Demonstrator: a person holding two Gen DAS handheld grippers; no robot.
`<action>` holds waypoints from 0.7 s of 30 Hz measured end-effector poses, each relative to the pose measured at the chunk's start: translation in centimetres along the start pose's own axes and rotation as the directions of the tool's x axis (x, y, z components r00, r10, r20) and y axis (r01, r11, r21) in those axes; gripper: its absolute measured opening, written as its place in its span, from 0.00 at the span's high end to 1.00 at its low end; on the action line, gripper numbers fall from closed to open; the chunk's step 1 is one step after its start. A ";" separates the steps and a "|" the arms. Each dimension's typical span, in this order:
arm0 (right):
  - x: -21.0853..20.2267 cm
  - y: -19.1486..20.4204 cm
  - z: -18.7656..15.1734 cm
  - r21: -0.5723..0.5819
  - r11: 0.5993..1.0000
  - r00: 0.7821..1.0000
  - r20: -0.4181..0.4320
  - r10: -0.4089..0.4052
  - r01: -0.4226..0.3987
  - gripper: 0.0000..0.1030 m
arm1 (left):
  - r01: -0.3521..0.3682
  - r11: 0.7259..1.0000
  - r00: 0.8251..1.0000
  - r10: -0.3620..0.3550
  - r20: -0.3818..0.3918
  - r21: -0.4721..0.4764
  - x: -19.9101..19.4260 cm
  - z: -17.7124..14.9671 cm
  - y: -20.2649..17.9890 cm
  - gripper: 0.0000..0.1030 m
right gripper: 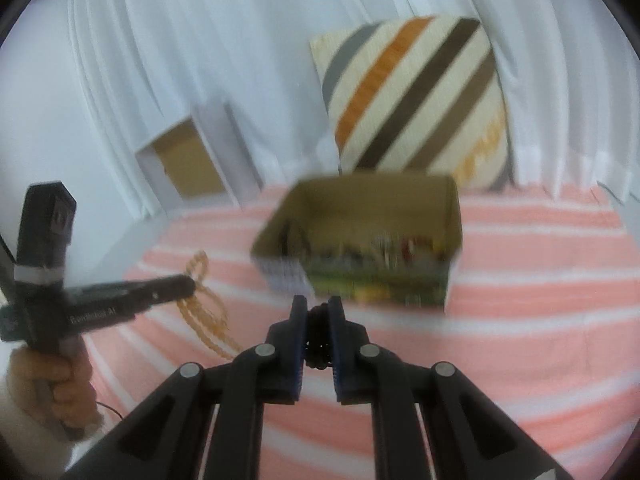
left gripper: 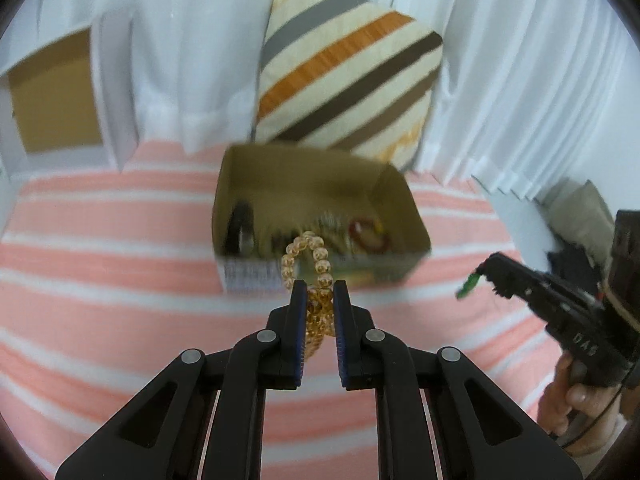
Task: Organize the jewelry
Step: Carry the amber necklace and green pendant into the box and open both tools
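So the bedspread (left gripper: 120,312) with pink and white stripes has loads of bare room in front of and on both sides of the cardboard box (left gripper: 404,208). Behind it the edge runs straight into white curtains (left gripper: 180,40), with a striped cushion (left gripper: 348,68) propped just past the box's far wall. Off to the left there's a second, white box (left gripper: 56,92) with a brown inside, well apart from the first.

The open cardboard box has a jumble in it: a red bangle (left gripper: 370,234), a dark ring-shaped thing by the left wall, the rest too blurry to call.

Left gripper (left gripper: 320,292) is clamped narrow on an amber bead bracelet (left gripper: 316,248), one loop poking up past the tips, the rest dangling below, just short of the box's near wall. Right gripper (right gripper: 318,308) is pinched on a dark beaded piece (right gripper: 318,344), also just in front of the box.
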State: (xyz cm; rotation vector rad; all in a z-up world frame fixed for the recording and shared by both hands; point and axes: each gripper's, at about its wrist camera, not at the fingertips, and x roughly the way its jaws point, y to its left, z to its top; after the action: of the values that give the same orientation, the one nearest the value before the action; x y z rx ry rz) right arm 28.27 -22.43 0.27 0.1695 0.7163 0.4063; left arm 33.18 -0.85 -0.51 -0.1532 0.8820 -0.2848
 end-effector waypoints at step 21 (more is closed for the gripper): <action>13.2 -7.8 5.4 0.062 0.989 0.981 -0.150 -0.126 0.137 0.32 | -0.202 0.977 0.979 0.202 -0.002 0.064 12.0 4.5 1.8 0.10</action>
State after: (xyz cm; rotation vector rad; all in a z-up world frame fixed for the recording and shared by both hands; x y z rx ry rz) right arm 43.26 -24.07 -5.92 0.1610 0.8814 0.2682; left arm 44.21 -2.79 -6.93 -0.0027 0.8881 -0.1232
